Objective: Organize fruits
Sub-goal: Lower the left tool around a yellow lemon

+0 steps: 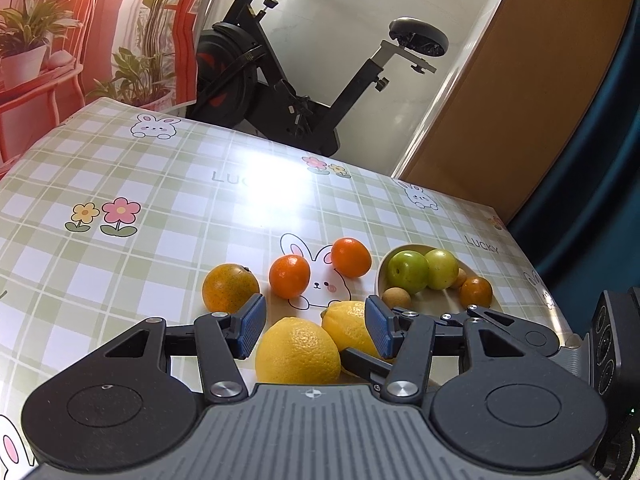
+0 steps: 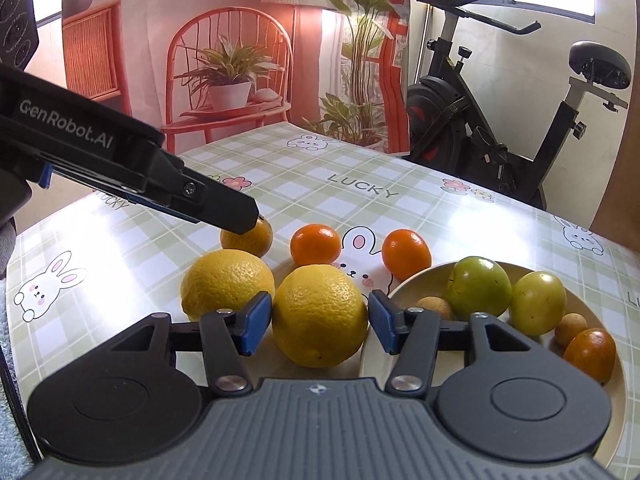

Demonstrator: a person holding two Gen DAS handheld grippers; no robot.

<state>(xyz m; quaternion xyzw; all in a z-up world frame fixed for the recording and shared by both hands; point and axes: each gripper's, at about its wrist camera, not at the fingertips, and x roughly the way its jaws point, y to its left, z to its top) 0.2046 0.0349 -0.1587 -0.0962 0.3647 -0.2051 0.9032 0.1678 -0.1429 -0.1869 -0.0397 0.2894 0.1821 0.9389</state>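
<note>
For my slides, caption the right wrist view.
Open right gripper straddles a lemon beside the fruit plate.

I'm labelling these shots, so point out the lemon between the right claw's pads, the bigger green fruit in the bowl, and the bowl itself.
Round yellow lemon (image 2: 320, 314): right wrist view, centre of peel.
Large round green fruit (image 2: 479, 288): right wrist view, front face.
Cream ceramic bowl (image 2: 404, 284): right wrist view, near-left rim.

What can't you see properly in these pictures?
- Yellow-green orange, right wrist view: its top is hidden behind the left gripper's arm.
- Far lemon, left wrist view: partly covered by the near lemon and a blue pad.
- Bowl, right wrist view: its near side is hidden by the right gripper body.
- Small brown fruit, left wrist view: mostly tucked behind a green fruit.
</note>
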